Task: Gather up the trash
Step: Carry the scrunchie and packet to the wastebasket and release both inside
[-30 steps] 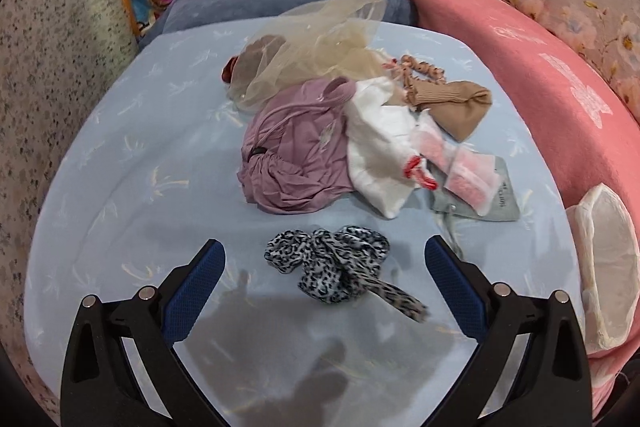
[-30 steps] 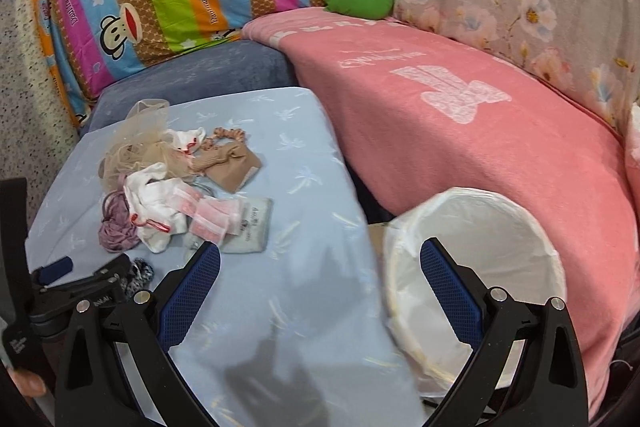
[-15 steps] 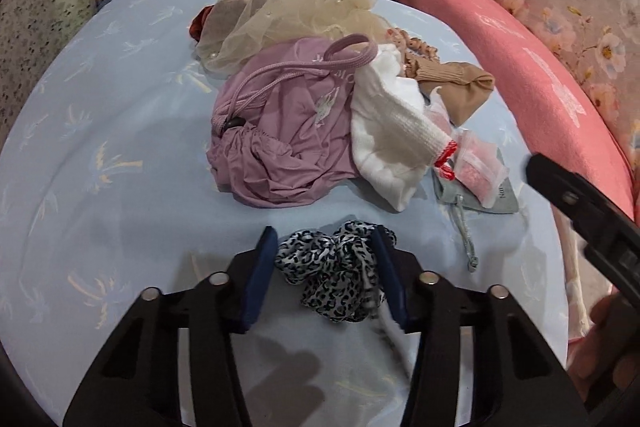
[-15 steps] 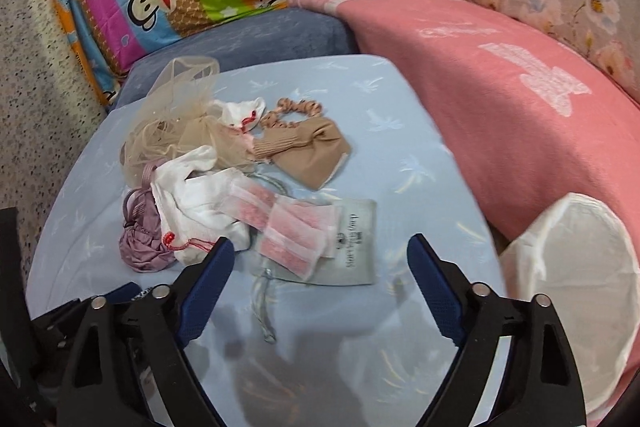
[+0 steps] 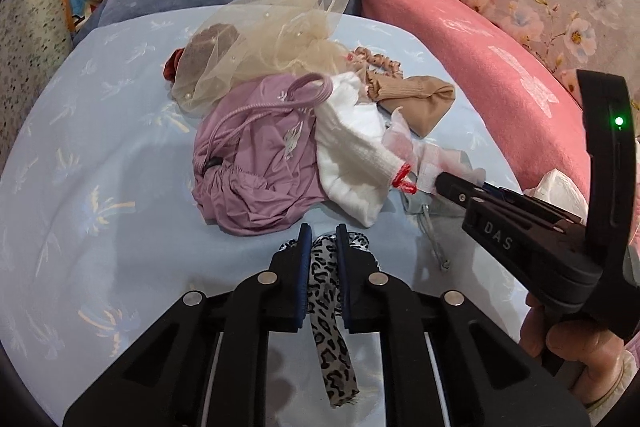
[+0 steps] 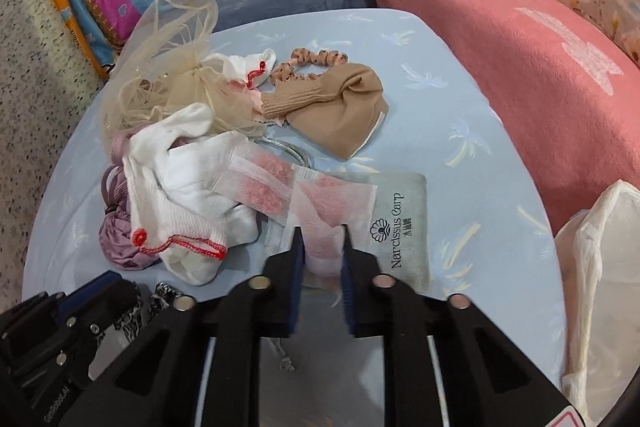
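Your left gripper [image 5: 322,241] is clamped on the leopard-print scrunchie [image 5: 326,291], low centre of the left view. Your right gripper [image 6: 320,239] is clamped on the pink sachet [image 6: 326,223], which lies on the grey pouch [image 6: 400,223], centre of the right view. Both grasps appear made; the step is pick-up. Next, lift both clear of the table [image 5: 100,167] and carry them to the lined bin [image 6: 600,267] at the right edge.

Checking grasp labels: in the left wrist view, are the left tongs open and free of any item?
No: the left tongs are shut on the leopard-print scrunchie, whose tail hangs out below the fingers.
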`<state>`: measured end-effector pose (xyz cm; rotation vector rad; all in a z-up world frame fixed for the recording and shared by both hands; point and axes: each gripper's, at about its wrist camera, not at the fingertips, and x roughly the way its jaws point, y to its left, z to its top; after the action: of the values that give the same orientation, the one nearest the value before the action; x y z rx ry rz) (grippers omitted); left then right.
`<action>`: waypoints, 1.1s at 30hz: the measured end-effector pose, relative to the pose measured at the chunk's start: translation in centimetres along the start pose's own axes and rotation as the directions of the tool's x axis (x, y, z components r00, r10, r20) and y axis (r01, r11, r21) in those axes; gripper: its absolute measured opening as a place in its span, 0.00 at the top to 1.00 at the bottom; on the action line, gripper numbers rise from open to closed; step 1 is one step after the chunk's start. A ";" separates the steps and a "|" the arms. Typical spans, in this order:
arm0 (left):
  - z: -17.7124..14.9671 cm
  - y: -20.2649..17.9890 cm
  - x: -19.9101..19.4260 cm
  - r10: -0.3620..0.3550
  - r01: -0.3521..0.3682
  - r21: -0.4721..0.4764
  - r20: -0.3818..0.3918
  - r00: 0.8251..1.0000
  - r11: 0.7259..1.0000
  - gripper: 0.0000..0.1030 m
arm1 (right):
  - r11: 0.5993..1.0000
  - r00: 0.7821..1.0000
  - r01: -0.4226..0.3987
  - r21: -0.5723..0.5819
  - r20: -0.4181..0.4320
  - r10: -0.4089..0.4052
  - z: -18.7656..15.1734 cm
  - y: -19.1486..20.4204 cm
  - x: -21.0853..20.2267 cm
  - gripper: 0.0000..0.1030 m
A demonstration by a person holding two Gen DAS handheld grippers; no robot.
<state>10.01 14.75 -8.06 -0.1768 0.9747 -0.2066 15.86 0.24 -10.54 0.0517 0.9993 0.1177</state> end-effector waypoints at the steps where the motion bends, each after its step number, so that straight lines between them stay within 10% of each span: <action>1: 0.1 -0.2 0.0 -0.001 0.001 0.002 0.003 1.000 1.000 0.88 | 1.000 1.000 -0.002 0.003 0.010 0.002 0.1 -0.1 -0.6 0.89; 20: -1.4 -0.1 -1.2 -0.036 0.036 -0.038 0.002 0.999 0.999 0.87 | 0.999 0.982 -0.042 0.016 0.184 0.038 1.4 -1.6 -11.2 0.90; 25: -2.8 0.6 0.0 -0.007 0.003 -0.084 -0.046 0.999 0.996 0.32 | 0.998 0.982 -0.054 0.018 0.182 0.050 0.5 -1.6 -11.7 0.90; 33: -4.0 -0.5 1.4 0.045 -0.045 0.000 -0.061 0.997 0.999 0.47 | 0.998 0.982 -0.054 0.025 0.184 0.048 0.0 -1.7 -12.3 0.90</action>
<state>7.40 13.68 -11.21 -0.1504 1.0388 -0.1708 9.41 -3.00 -0.48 0.1138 0.8161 0.1423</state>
